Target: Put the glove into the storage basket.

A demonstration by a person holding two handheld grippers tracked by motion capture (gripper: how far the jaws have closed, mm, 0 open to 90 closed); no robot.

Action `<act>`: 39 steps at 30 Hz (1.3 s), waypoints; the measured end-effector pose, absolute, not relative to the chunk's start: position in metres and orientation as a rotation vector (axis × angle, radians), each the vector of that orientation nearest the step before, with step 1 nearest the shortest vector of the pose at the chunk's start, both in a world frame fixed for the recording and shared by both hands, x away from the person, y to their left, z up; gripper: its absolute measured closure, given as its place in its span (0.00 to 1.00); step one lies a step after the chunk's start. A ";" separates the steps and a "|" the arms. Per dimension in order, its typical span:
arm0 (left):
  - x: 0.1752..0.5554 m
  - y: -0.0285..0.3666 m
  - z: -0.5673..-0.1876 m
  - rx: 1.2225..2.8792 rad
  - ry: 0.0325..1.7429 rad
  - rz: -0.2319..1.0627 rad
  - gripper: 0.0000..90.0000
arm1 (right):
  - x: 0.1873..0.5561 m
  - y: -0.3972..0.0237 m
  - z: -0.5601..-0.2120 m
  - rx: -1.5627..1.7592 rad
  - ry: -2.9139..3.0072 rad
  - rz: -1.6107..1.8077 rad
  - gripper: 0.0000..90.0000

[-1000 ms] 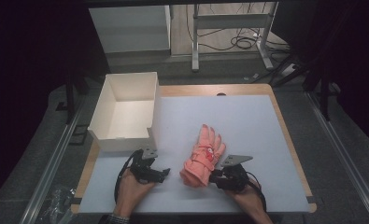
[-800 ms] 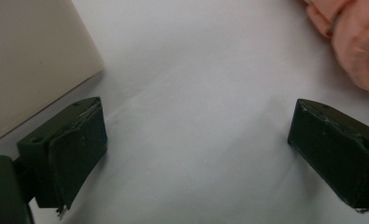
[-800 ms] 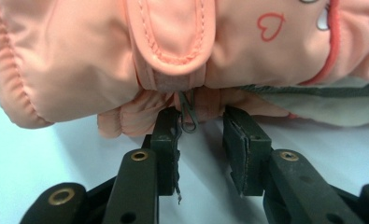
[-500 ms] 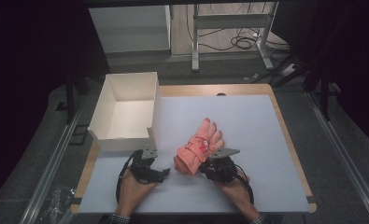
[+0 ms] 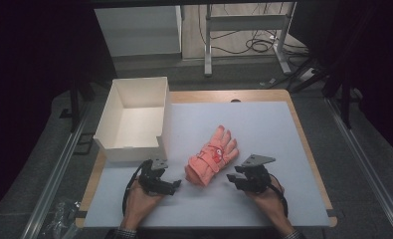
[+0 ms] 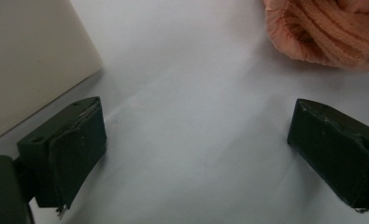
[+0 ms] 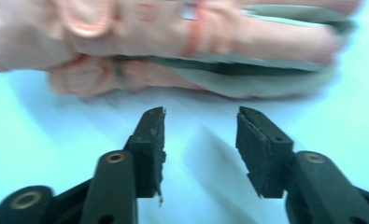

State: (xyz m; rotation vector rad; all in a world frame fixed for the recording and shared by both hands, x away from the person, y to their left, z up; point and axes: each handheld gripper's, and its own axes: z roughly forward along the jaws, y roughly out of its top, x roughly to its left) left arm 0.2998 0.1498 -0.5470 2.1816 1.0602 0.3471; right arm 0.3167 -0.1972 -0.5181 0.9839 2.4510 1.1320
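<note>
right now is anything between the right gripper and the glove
Nothing visible. The right gripper sits open beside the glove, and in the right gripper view only bare mat lies between its jaws and the glove.

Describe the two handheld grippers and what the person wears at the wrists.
Both the left gripper and right gripper are black, each topped by a grey three-cornered plate, with black cables looping back. Their jaws carry worn dark pads; brass-coloured pivots show. Checked cuffs peek out at both wrists.
</note>
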 end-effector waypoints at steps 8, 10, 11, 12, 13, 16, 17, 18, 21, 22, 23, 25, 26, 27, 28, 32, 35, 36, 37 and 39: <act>0.294 0.145 -0.533 2.154 1.022 0.290 0.02 | 0.324 -0.235 -0.516 1.027 2.372 1.088 0.40; 0.293 0.144 -0.529 2.158 1.006 0.281 0.02 | 0.326 -0.242 -0.516 1.042 2.363 1.068 0.37; 0.293 0.142 -0.526 2.163 0.998 0.279 0.01 | 0.329 -0.250 -0.516 1.063 2.353 1.042 0.34; 0.293 0.141 -0.522 2.165 0.989 0.278 0.01 | 0.329 -0.250 -0.516 1.063 2.353 1.042 0.34; 0.294 0.140 -0.518 2.160 0.984 0.270 0.01 | 0.330 -0.254 -0.517 1.076 2.350 1.028 0.33; 0.295 0.136 -0.505 2.144 0.959 0.241 0.00 | 0.332 -0.268 -0.520 1.112 2.293 1.008 0.29; 0.295 0.134 -0.501 2.143 0.949 0.232 0.00 | 0.333 -0.270 -0.521 1.121 2.295 0.997 0.28; 0.296 0.131 -0.497 2.144 0.943 0.227 0.00 | 0.333 -0.270 -0.521 1.121 2.295 0.997 0.28; 0.299 0.122 -0.482 2.161 0.923 0.220 0.00 | 0.335 -0.277 -0.524 1.137 2.286 0.934 0.23; 0.299 0.122 -0.482 2.161 0.923 0.220 0.00 | 0.335 -0.277 -0.524 1.137 2.286 0.934 0.23; 0.301 0.117 -0.475 2.167 0.917 0.225 0.00 | 0.337 -0.280 -0.529 1.157 2.287 0.923 0.18; 0.302 0.114 -0.471 2.167 0.911 0.224 0.00 | 0.338 -0.282 -0.529 1.172 2.287 0.940 0.18; 0.303 0.111 -0.467 2.168 0.908 0.222 0.00 | 0.338 -0.282 -0.529 1.173 2.287 0.943 0.18; 0.304 0.108 -0.464 2.170 0.906 0.224 0.00 | 0.338 -0.281 -0.530 1.165 2.288 0.931 0.17; 0.306 0.103 -0.461 2.171 0.900 0.223 0.00 | 0.338 -0.281 -0.530 1.166 2.287 0.931 0.17; 0.313 0.084 -0.454 2.208 0.879 0.224 0.00 | 0.338 -0.282 -0.530 1.169 2.283 0.939 0.17; 0.320 0.070 -0.453 2.242 0.874 0.241 0.00 | 0.337 -0.282 -0.531 1.167 2.281 0.941 0.17; 0.322 0.066 -0.454 2.243 0.878 0.244 0.00 | 0.337 -0.282 -0.531 1.166 2.280 0.943 0.17; 0.324 0.062 -0.454 2.250 0.880 0.242 0.00 | 0.337 -0.282 -0.531 1.166 2.280 0.943 0.17; 0.329 0.053 -0.457 2.269 0.889 0.253 0.00 | 0.337 -0.282 -0.531 1.166 2.280 0.944 0.17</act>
